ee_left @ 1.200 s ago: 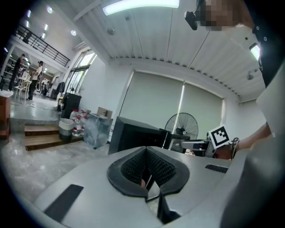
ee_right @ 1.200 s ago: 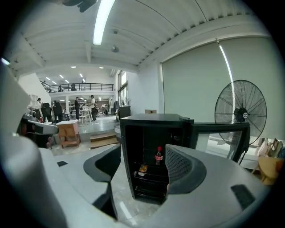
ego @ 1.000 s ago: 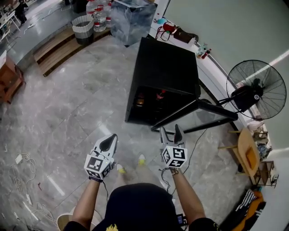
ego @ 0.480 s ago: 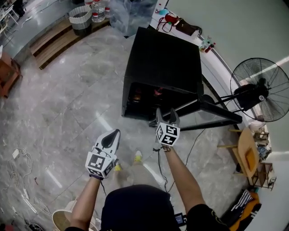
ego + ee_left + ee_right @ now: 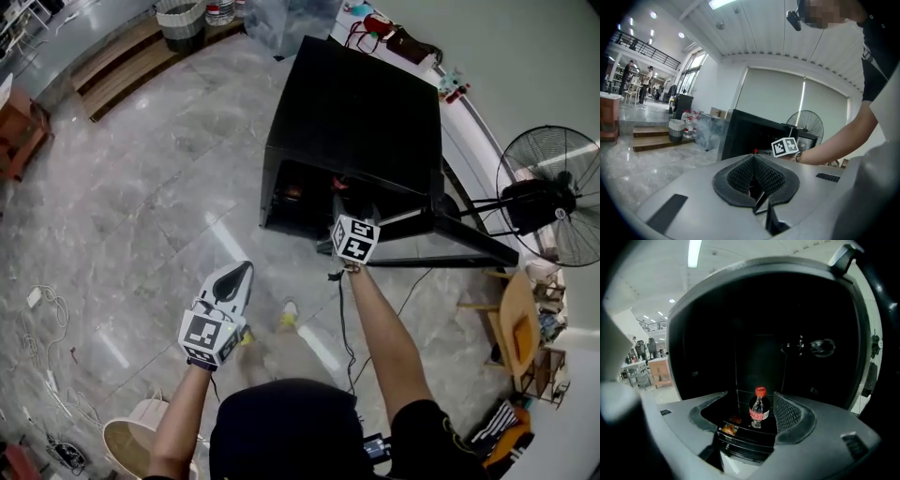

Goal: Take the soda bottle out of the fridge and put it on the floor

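The soda bottle (image 5: 759, 408), clear with a red cap and red label, stands upright on a wire shelf inside the dark, open black fridge (image 5: 356, 112). My right gripper (image 5: 750, 412) is open at the fridge mouth, with the bottle framed between its pads (image 5: 788, 414) but farther in and untouched. In the head view the right gripper (image 5: 347, 208) reaches into the opening, its marker cube just behind. My left gripper (image 5: 240, 275) hangs back over the floor, shut and empty. In its own view the left gripper (image 5: 754, 161) has its pads pressed together.
The fridge door (image 5: 459, 234) swings out to the right. A standing fan (image 5: 553, 192) and a wooden chair (image 5: 514, 323) are at the right. Orange items (image 5: 729, 429) sit on a lower shelf. Cables (image 5: 45, 309) lie on the marble floor at the left. A basket (image 5: 181, 17) stands far back.
My right gripper has moved forward and down from beside my body to the fridge opening. The left gripper has shifted slightly and stays shut.
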Demonstrator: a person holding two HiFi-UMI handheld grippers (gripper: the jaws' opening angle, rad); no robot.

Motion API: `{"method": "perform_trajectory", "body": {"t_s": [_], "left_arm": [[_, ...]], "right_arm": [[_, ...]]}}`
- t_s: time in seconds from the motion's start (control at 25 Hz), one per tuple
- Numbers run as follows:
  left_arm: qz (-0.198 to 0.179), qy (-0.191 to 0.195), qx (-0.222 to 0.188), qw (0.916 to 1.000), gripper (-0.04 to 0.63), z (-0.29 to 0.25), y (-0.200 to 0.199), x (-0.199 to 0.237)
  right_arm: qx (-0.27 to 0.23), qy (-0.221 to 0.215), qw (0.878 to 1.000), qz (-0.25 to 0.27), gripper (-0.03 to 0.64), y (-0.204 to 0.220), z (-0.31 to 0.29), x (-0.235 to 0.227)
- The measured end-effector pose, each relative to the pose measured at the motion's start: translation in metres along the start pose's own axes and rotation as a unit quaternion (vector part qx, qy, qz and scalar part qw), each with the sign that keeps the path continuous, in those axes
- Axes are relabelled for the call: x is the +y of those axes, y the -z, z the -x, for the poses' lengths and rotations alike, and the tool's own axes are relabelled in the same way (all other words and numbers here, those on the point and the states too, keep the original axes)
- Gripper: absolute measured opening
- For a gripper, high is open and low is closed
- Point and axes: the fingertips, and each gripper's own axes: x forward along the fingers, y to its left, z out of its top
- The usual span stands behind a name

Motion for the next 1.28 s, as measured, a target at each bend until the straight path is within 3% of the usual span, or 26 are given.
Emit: {"method": "perform_trajectory", "body": {"t_s": [0.48, 0.88, 1.0, 1.16, 1.28], "left_arm": [[0.030, -0.026, 0.012, 0.9992, 0.015, -0.010, 0.028, 0.009], [0.035, -0.029, 0.022, 0.9987, 0.015, -0.007, 0.041, 0.009], [0.035, -0.027, 0.023, 0.9987, 0.015, -0.008, 0.042, 0.007], [0.035, -0.023, 0.023, 0.9989, 0.015, -0.009, 0.044, 0.003], [0.038, -0.023, 0.022, 0.9988, 0.015, -0.007, 0.045, 0.004]], "right_arm": [[0.021, 0.019, 1.000, 0.003, 0.275, 0.012, -0.082, -0.029], [0.029, -0.005, 0.999, 0.036, 0.265, 0.010, -0.098, -0.022], [0.033, 0.000, 0.998, 0.049, 0.230, 0.009, -0.099, -0.022], [0.038, 0.001, 0.998, 0.059, 0.135, 0.014, -0.100, -0.022], [0.041, 0.003, 0.999, 0.036, 0.132, 0.014, -0.099, -0.024]]}}
